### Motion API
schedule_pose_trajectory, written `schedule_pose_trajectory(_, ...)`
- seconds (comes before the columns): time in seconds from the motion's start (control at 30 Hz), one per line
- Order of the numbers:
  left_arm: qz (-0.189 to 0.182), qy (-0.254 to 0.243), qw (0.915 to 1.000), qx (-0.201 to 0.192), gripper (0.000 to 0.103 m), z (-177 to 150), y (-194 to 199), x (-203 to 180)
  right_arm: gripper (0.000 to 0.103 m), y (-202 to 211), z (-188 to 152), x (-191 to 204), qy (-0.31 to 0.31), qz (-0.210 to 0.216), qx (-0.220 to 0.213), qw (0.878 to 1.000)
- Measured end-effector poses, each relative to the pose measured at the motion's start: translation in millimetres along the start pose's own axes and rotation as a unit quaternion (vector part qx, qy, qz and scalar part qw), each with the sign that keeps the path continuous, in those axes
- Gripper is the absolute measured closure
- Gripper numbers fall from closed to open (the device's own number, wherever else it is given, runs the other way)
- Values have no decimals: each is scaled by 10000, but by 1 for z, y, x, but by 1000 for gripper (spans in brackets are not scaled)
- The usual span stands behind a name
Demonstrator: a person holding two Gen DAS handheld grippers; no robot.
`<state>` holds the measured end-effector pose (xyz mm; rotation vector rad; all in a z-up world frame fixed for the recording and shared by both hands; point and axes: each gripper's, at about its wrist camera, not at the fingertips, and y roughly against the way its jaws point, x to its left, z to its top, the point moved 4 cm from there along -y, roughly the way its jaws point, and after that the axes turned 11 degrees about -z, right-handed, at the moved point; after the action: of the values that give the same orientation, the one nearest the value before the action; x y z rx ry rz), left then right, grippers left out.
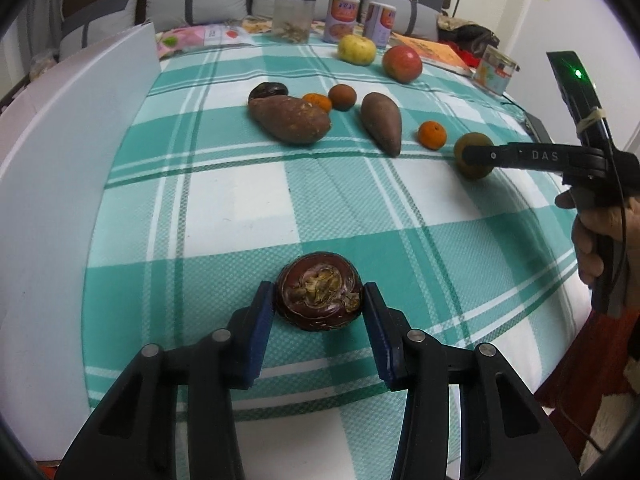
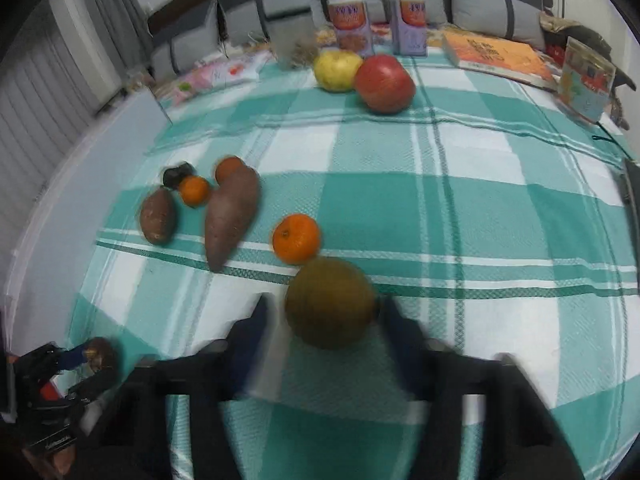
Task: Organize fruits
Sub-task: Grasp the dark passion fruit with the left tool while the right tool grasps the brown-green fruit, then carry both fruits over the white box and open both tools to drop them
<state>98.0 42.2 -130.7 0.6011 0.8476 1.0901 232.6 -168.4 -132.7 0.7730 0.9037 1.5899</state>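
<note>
Nearest us: dark purple fruit (image 1: 319, 297) on the checked cloth (image 1: 240, 200), left gripper (image 1: 319, 306) clamped on its sides. Our right gripper (image 2: 326, 312) straddles the brown-green fruit (image 2: 330, 304) beside an orange (image 2: 296, 239); blur there, can't tell if pads touch.

home living room: grey sofa cushions (image 1: 200, 4) right behind the table's checked cloth (image 1: 240, 208), food tins (image 1: 342, 18) at cloth's far edge
</note>
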Motion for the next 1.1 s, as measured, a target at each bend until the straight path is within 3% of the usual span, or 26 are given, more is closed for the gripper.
schedule_pose_trajectory(0.17, -154, 8, 9998, -115, 58, 3, 9, -5, 54, 29, -20, 1, -266, 553, 87, 9981)
schedule_pose_trajectory(0.33, -432, 121, 9985, -312, 58, 10, 34, -16, 54, 51, -39, 19, -305, 850, 207, 9957)
schedule_pose_trajectory(0.53, -600, 416, 9926, -969, 58, 41, 120, -2, 54, 111, 0, 98, -17, 1723, -220, 9848)
schedule_pose_trajectory(0.63, -227, 557, 9893, -1330, 58, 59, 171, 31, 54, 147, 28, 166, 384, 2245, -483, 9725)
schedule_pose_trajectory(0.77, 593, 933, 9816, -1559, 58, 62, 213, 106, 54, 168, 46, 263, 874, 2758, -540, 9557)
schedule_pose_trajectory(0.9, 1285, 1719, 9668, -1387, 58, 37, 223, 196, 54, 144, 36, 348, 1406, 2683, -231, 9527)
schedule_pose_trajectory(1.0, 1640, 2072, 9577, -1137, 58, 18, 217, 240, 54, 118, 17, 394, 1749, 2549, 43, 9510)
schedule_pose_trajectory(1.1, 1771, 2263, 9537, -885, 57, 2, 203, 257, 54, 87, 5, 421, 2026, 2246, 273, 9528)
